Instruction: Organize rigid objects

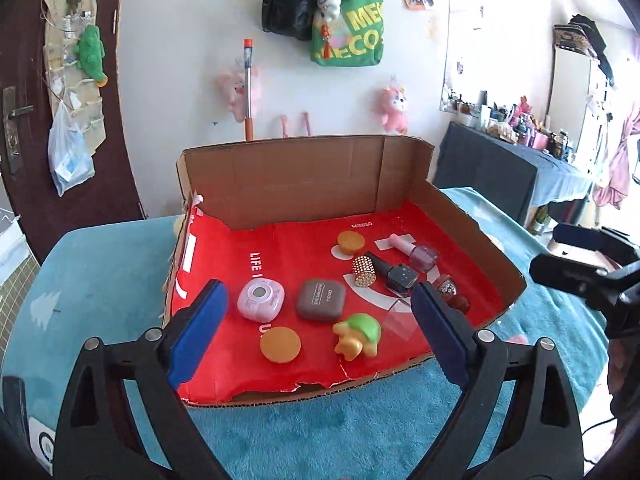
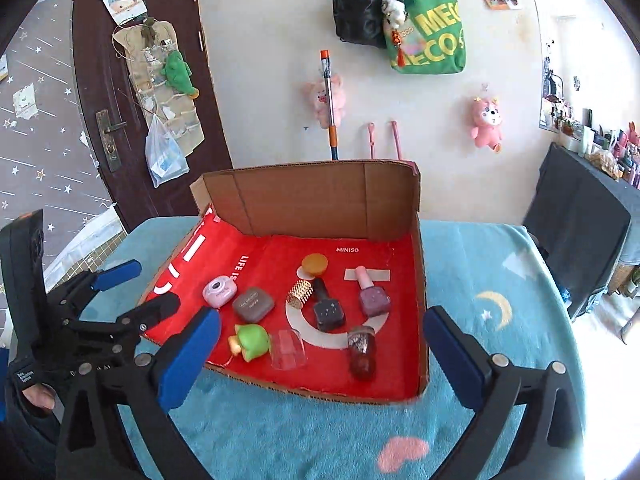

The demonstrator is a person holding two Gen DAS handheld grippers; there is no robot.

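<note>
A cardboard box [image 1: 304, 184] lined with red paper lies on the blue towel. Inside it sit a pink round case [image 1: 261, 300], a brown case [image 1: 321, 299], an orange disc [image 1: 280, 344], a green toy [image 1: 358, 334], a clear cup [image 1: 400, 318], a gold studded tube [image 1: 364, 271], three nail polish bottles [image 2: 374, 300] and an orange cap [image 2: 314, 263]. My left gripper [image 1: 320, 294] hangs open and empty just before the box's front edge. My right gripper [image 2: 322, 316] is open and empty too, over the front right part of the box [image 2: 320, 200]. Each shows in the other's view.
The blue towel [image 2: 304, 432] covers the table around the box. Behind stand a white wall with hanging bags [image 1: 344, 20] and plush toys, and a dark door [image 2: 132, 80] at left. A dark-draped side table [image 1: 504, 172] crowded with bottles stands at right.
</note>
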